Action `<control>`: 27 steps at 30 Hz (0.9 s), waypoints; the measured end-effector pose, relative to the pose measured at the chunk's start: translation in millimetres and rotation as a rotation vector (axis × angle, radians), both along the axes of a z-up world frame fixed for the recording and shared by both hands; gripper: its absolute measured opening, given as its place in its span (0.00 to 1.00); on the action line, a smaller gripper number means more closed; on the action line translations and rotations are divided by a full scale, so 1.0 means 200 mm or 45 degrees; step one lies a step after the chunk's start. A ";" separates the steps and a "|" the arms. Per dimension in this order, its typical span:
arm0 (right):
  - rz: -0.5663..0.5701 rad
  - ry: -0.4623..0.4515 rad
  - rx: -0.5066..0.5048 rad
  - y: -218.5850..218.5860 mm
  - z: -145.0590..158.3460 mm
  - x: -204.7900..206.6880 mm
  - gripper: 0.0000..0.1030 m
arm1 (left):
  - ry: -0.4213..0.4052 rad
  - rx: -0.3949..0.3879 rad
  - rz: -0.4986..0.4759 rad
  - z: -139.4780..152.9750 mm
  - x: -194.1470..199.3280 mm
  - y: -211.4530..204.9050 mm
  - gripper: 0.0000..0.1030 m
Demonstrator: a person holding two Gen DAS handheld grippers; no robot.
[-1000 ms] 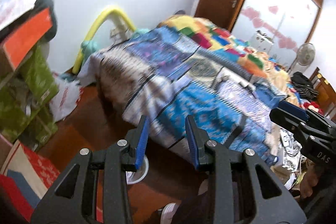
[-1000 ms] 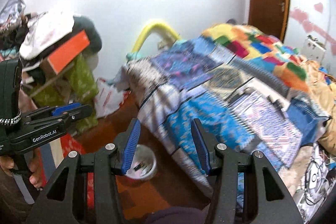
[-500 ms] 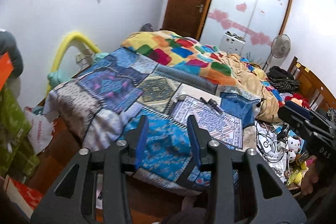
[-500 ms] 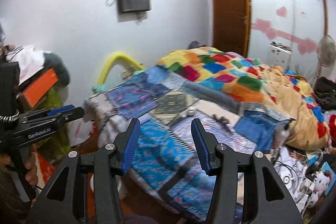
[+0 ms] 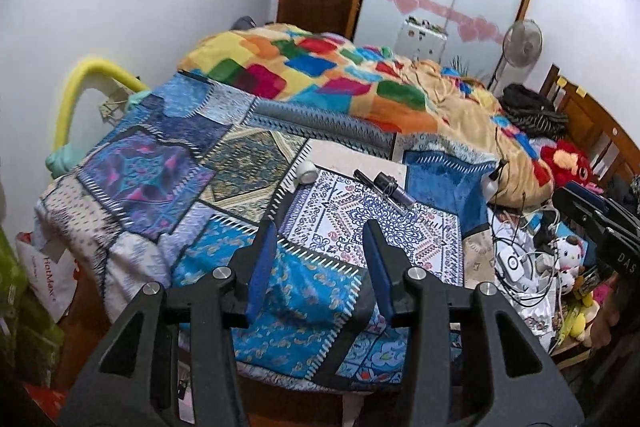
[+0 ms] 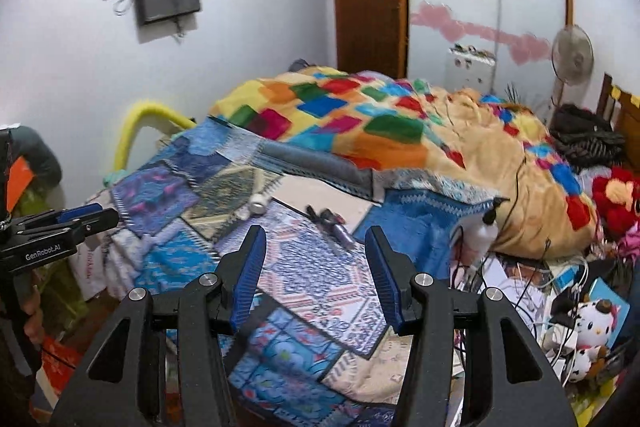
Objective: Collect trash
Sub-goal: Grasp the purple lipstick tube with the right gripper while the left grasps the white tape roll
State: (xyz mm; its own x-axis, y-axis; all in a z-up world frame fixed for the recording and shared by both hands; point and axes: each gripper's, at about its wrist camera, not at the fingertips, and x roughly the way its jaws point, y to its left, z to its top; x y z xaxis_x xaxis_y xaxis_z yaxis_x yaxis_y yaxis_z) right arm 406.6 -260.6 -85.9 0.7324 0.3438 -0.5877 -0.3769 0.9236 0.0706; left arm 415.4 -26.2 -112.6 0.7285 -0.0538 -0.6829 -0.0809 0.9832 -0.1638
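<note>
Both hand-held grippers, left (image 5: 320, 259) & right (image 6: 314, 267), part-open, nothing held, above patchwork bed (image 5: 224, 163); small white cap (image 5: 307, 171) beside dark pens (image 5: 380, 183).

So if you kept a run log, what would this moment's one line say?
stage: approaching bed | left gripper: jaws open, empty | right gripper: jaws open, empty | ahead: small white roll, dark tube

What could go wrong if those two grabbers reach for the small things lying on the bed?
The white roll might roll away across the patterned quilt if nudged. The dark pen-like items lie close together, so open jaws may catch only one. Tangled cables by the bed's edge could snag the right gripper.
</note>
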 end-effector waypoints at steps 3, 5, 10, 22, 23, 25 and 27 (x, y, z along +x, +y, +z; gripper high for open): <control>0.006 0.076 0.037 -0.03 -0.08 0.12 0.46 | 0.038 0.014 -0.034 -0.09 0.15 -0.04 0.42; -0.020 0.104 0.042 -0.04 -0.13 0.20 0.46 | 0.057 0.024 -0.053 -0.14 0.24 -0.05 0.42; -0.057 0.200 0.042 -0.03 -0.28 0.42 0.46 | 0.109 0.033 -0.094 -0.29 0.45 -0.08 0.42; -0.015 0.450 0.029 0.07 -0.74 0.86 0.46 | 0.248 0.037 -0.086 -0.69 0.85 -0.01 0.42; -0.002 0.462 0.020 0.09 -0.77 0.89 0.46 | 0.250 0.036 -0.084 -0.71 0.88 -0.01 0.42; 0.021 0.470 0.005 0.12 -0.82 0.92 0.46 | 0.256 0.035 -0.082 -0.75 0.93 0.00 0.42; 0.041 0.471 -0.011 0.15 -0.85 0.96 0.46 | 0.260 0.033 -0.079 -0.78 0.99 0.01 0.42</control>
